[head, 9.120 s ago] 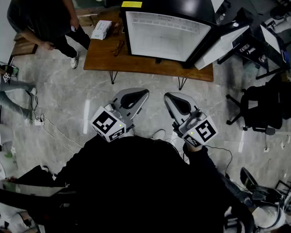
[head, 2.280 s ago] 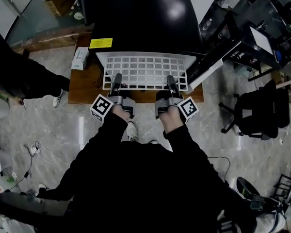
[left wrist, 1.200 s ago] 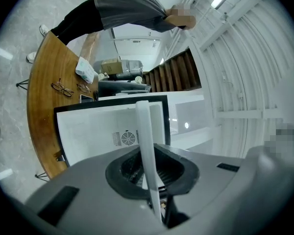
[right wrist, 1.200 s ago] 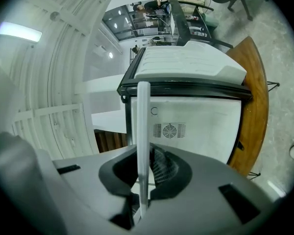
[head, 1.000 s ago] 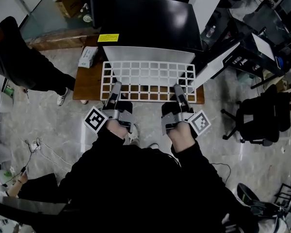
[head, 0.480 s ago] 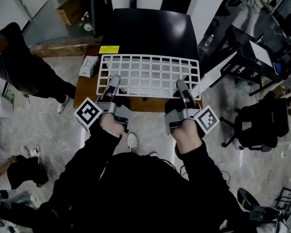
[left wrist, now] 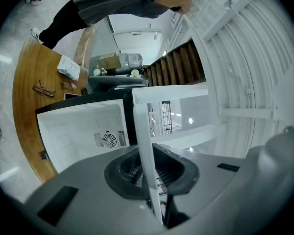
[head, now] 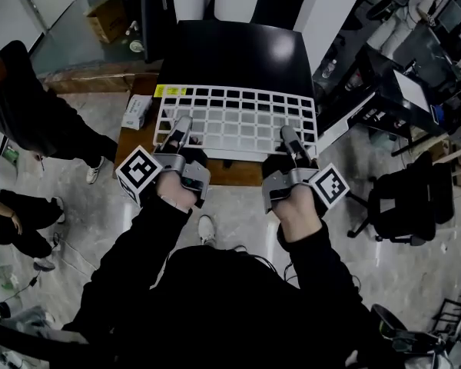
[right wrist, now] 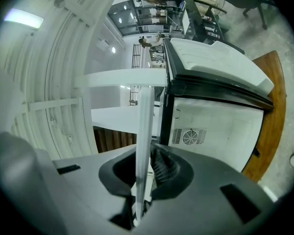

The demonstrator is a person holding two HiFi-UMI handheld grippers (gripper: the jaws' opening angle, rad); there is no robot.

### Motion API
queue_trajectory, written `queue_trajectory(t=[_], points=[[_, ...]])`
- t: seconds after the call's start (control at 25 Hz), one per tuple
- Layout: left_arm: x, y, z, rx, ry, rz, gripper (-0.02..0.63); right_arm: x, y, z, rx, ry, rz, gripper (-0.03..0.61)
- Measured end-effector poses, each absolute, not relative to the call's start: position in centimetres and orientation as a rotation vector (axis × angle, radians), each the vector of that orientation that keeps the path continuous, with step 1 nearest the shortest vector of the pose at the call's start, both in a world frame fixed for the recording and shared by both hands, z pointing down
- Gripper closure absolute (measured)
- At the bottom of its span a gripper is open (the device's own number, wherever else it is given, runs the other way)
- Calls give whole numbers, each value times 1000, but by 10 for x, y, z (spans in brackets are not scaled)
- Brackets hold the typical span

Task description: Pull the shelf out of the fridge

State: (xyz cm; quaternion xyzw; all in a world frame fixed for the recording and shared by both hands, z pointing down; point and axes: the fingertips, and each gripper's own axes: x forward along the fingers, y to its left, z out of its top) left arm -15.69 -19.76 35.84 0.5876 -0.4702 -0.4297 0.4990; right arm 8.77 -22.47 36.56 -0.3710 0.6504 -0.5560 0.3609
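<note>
L gripper [head: 182, 126] and R gripper [head: 289, 135] both clenched on shelf [head: 238, 118], near edge. Shelf level, appears out of fridge [head: 238, 52], lying ahead of grippers. Long axis L-R, hands equally near.

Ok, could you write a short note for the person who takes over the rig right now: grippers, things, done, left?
Left gripper: jaws shut on the shelf, near edge, left side.
Right gripper: the same, right side.
Shelf: held level in the air, in front of the open fridge on the wooden table.
Done: shelf appears clear of the fridge.
Left: only to set it down safely.
</note>
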Motion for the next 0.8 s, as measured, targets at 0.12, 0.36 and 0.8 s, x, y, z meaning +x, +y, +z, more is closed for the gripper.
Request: queue_trajectory(t=[0.12,0.36,0.8], points=[[-157,-205,361,1428,-1138,-1023,578,87,-231,371,-971,1662,-1459,542],[-166,-241,365,1394,-1151,-1008,486,76,-268,368,-990,1654,-1502,401],[-164,-254,356,1368,-1128,-1048,357,63,-278,361,-958,1670,-1587,212]])
